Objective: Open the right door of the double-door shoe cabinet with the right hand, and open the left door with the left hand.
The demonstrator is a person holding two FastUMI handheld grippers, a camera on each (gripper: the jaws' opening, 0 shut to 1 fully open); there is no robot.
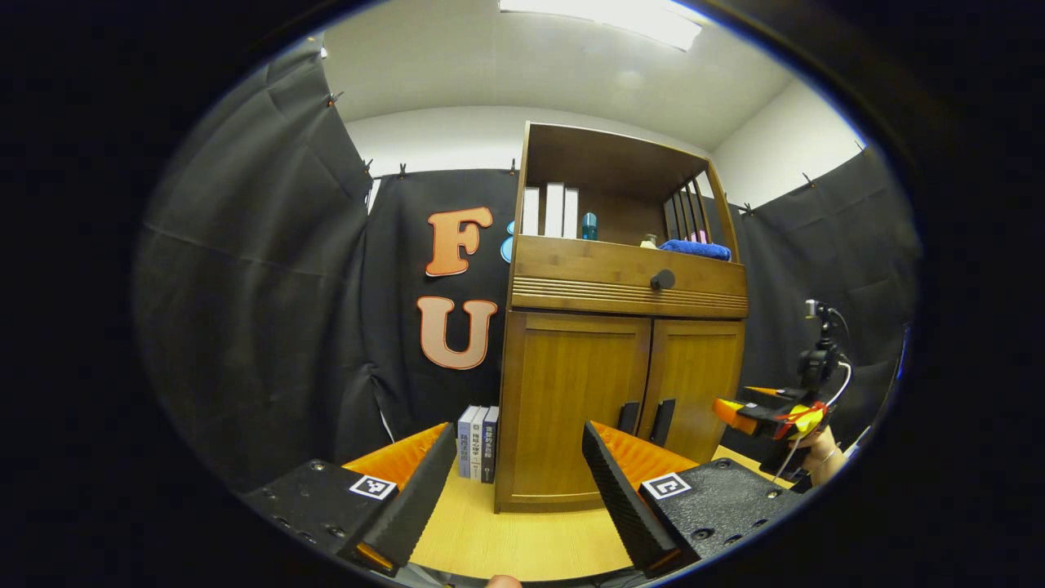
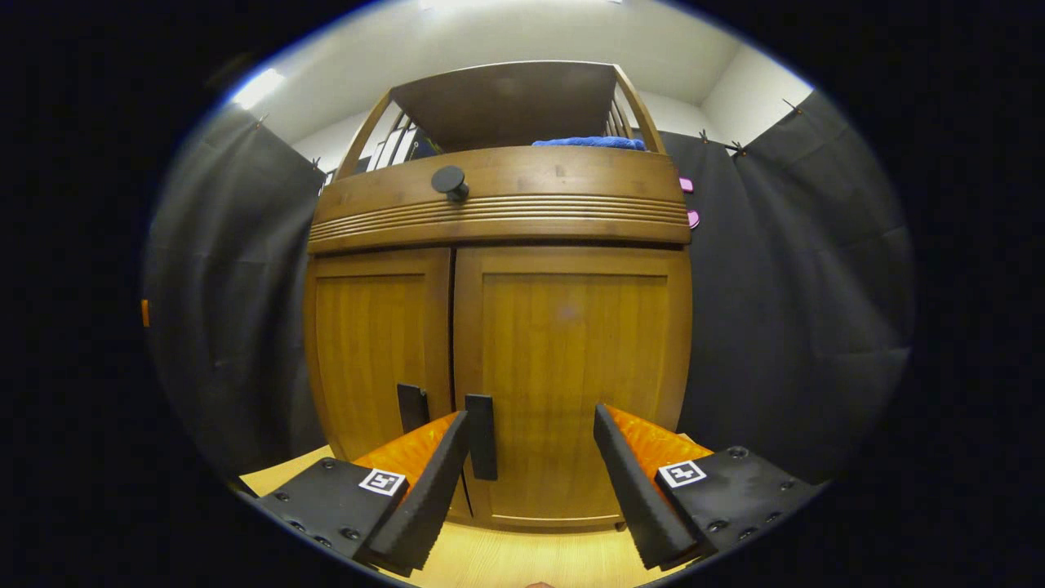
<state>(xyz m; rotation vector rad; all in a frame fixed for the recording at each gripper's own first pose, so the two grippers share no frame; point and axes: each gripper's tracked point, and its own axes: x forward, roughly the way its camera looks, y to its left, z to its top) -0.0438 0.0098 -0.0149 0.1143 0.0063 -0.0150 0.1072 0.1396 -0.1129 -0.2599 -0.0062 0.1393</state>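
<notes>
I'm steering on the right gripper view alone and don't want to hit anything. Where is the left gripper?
Observer: The left gripper hangs back from the cabinet, open, facing its left door.
Operator: Anything beside the cabinet on that side?
Observer: A few books stand upright on the table, close beside its left wall.
Operator: What sits up top, out of my sight?
Observer: White binders and a blue bottle stand left of the blue cloth.
</notes>
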